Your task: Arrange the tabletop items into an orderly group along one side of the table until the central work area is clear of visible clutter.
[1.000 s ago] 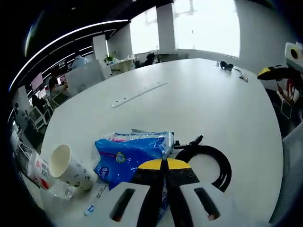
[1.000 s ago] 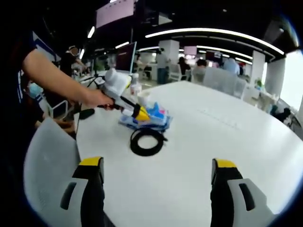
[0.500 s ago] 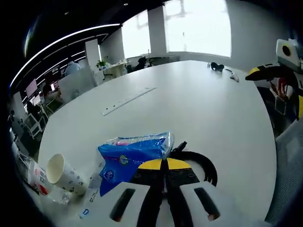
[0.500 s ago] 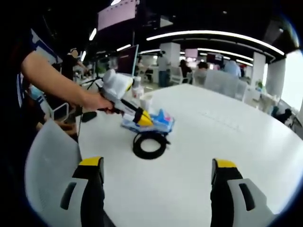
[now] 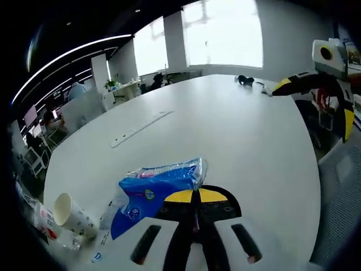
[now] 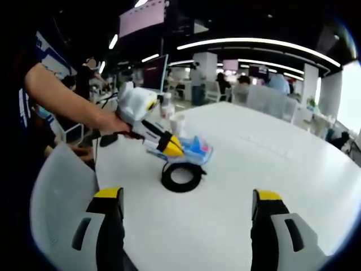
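The white table (image 6: 293, 169) has its clutter at the near-left edge. The left gripper (image 5: 196, 195), jaws together, pinches the blue packet (image 5: 152, 189), lifted above the black cable coil (image 6: 181, 176). A paper cup (image 5: 70, 213) lies left. The right gripper (image 6: 189, 203) hangs wide, well apart.

Large round-edged white table (image 5: 248, 130). On it: black coiled cable (image 6: 181, 176); just beyond the coil, blue plastic packet (image 5: 152, 189); beyond the packet, tipped white paper cup (image 5: 72, 214); far across from the coil, small dark object (image 5: 244, 81).
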Demonstrator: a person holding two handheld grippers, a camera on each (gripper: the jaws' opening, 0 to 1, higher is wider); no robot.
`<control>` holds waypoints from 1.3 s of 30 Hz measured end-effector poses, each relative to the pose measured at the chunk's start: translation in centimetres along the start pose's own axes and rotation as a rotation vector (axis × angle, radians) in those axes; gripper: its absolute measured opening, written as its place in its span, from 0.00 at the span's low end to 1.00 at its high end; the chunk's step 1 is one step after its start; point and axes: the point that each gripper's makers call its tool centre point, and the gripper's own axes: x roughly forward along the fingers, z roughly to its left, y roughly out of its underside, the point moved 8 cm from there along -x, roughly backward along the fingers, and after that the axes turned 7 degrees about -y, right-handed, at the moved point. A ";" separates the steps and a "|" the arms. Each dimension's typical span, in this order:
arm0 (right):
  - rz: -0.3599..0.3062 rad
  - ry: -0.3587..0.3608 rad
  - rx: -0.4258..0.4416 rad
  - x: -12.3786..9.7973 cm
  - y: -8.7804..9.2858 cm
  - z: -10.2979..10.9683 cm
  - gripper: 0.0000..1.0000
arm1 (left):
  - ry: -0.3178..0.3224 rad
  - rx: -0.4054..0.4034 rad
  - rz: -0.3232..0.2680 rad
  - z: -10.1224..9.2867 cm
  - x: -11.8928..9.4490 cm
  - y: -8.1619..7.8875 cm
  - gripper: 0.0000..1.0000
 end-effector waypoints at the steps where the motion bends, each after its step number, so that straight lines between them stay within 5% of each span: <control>1: 0.001 -0.002 0.000 0.0 0.0 0.0 0.92 | 0.001 -0.001 0.000 0.0 0.0 0.0 0.00; 17: -0.016 -0.013 -0.001 -0.1 0.0 0.7 0.92 | 0.071 -0.016 0.007 -2.8 -1.3 -0.1 0.00; 39: 0.007 -0.030 0.004 -1.0 1.5 1.6 0.91 | 0.100 -0.145 0.072 -7.1 -0.6 1.0 0.00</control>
